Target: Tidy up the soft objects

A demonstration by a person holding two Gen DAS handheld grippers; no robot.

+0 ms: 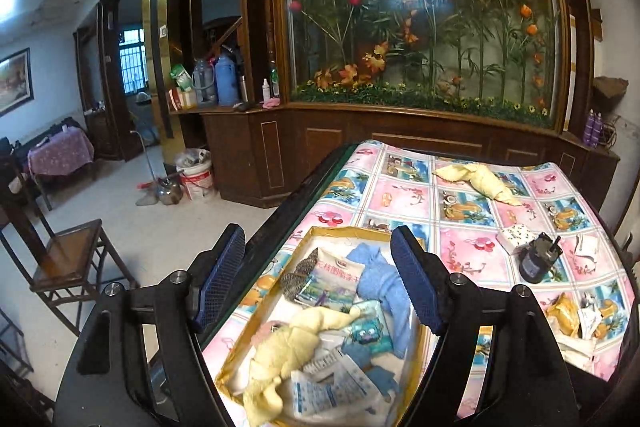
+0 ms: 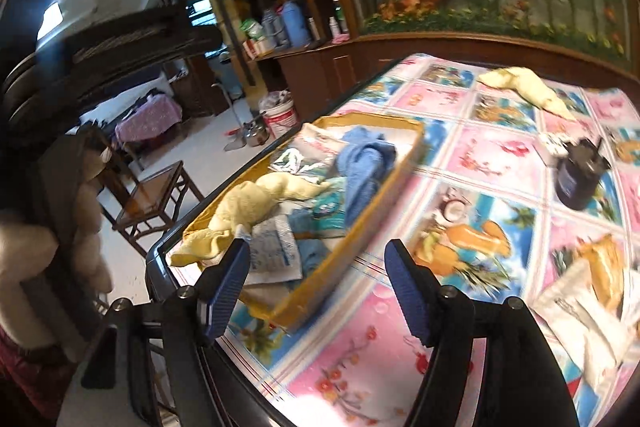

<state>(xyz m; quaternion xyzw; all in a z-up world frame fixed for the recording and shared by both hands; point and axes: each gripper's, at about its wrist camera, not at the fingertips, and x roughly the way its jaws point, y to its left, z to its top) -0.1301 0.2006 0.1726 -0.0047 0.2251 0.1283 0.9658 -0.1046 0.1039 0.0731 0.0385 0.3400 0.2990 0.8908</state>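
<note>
A shallow yellow cardboard tray [image 1: 348, 233] [image 2: 404, 163] sits at the table's near left corner. It holds a yellow cloth [image 1: 292, 343] [image 2: 256, 203], a blue cloth [image 1: 380, 283] [image 2: 366, 163] and several tissue packets [image 1: 332, 387]. My left gripper [image 1: 320, 279] is open and empty above the tray. My right gripper [image 2: 318, 285] is open and empty over the tray's near right edge. Another yellow cloth [image 1: 480, 181] [image 2: 524, 87] lies loose at the table's far side.
The table has a colourful patterned cover [image 1: 400, 195] [image 2: 480, 155]. A dark jar [image 1: 536, 259] [image 2: 580, 179] stands at the right, with small packets [image 1: 514, 235] beside it and wrappers [image 1: 576, 315] [image 2: 580, 299] near the right edge. A wooden chair [image 1: 72, 267] stands left of the table.
</note>
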